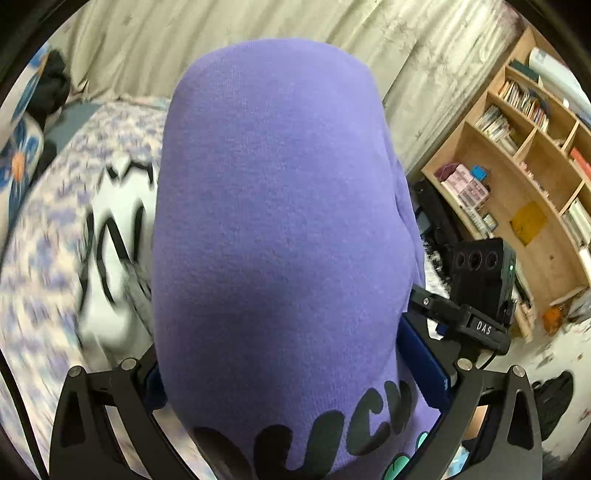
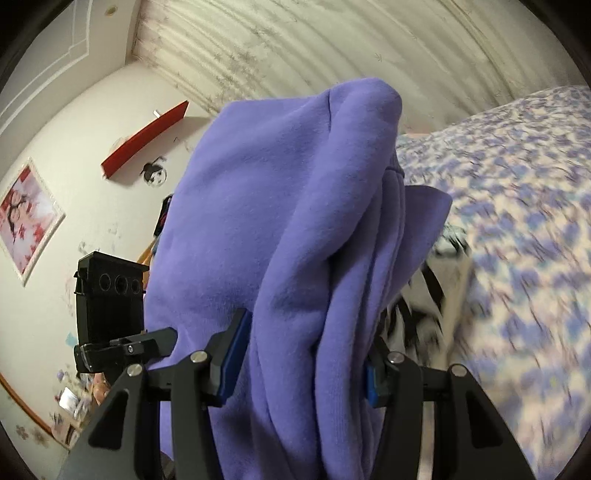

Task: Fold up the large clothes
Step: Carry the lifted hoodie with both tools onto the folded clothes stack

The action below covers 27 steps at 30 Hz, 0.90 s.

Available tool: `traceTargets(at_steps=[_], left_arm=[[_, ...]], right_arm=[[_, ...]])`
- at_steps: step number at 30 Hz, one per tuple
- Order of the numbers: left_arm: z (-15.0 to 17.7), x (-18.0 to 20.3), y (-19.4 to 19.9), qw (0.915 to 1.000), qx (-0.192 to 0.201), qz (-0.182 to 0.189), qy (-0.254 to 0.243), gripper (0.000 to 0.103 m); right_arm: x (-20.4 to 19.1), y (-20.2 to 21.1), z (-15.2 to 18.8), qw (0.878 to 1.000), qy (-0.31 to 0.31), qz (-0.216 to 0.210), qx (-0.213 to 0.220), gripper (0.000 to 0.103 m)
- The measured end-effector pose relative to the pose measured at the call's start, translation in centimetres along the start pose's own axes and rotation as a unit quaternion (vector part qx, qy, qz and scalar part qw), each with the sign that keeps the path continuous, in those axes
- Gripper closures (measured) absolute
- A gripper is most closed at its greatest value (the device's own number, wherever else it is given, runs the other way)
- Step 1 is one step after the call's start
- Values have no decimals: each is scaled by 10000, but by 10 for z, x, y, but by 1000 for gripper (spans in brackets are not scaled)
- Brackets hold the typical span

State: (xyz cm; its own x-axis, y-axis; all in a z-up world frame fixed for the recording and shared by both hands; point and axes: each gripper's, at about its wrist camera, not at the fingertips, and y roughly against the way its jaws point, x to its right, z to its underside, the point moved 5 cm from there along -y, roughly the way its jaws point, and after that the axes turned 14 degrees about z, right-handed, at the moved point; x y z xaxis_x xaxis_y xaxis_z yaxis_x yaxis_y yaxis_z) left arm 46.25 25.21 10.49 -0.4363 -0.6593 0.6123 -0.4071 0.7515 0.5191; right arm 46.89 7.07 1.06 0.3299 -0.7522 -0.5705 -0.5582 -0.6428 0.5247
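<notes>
A purple sweatshirt (image 1: 273, 221) with black lettering fills the left wrist view, draped over and between the blue-padded fingers of my left gripper (image 1: 295, 373), which is shut on it. In the right wrist view the same purple sweatshirt (image 2: 280, 240) hangs in thick folds, bunched between the fingers of my right gripper (image 2: 301, 354), which is shut on it. Both grippers hold it lifted above the bed. The fingertips are hidden by cloth.
A bed with a purple-and-white floral cover (image 1: 44, 236) (image 2: 517, 206) lies below. A white garment with black print (image 1: 114, 236) (image 2: 439, 288) lies on it. A wooden bookshelf (image 1: 517, 177) stands at the right. Curtains (image 1: 258, 29) hang behind.
</notes>
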Motion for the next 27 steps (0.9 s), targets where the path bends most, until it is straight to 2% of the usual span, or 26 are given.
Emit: traceTargets(at_steps=[3,6,8,10,12,14,17,22,27], left_arm=[[-36,-41,-11,10000,-46,-16,-67,0],[-52,-88,-33,9999,-142,13,-73,0],[-51,-116,-61,9993,-337,-29,140,0],[-36,-160,-90,9963,-666,-249,489,0],[-28,-175,-99,9966,-576,-148,578,0],[-32,-176,-96,9977,-337,87,585,0],[-28,-175,-92,9979,-338,-20,553,0],[-22,-169,-80,9974,-148,-559,438,0],[-13,-143,-57,9921,114,-1236,194,0]], right_arm=[[8,-48,-26,9999,-97,34,87,52],[22,-87,-35,9997,-211,100,24,51],[38,-121,-30,9989,-339,261,-210,51],[59,-159,-13,9951,-425,614,-641,50],[74,-177,1,9935,-580,659,-728,50],[77,-174,2,9942,-722,509,-605,48],[70,-168,2,9940,-532,671,-673,43],[64,-158,6,9901,-474,916,-953,39],[53,-129,16,9877,-150,1247,-936,39]])
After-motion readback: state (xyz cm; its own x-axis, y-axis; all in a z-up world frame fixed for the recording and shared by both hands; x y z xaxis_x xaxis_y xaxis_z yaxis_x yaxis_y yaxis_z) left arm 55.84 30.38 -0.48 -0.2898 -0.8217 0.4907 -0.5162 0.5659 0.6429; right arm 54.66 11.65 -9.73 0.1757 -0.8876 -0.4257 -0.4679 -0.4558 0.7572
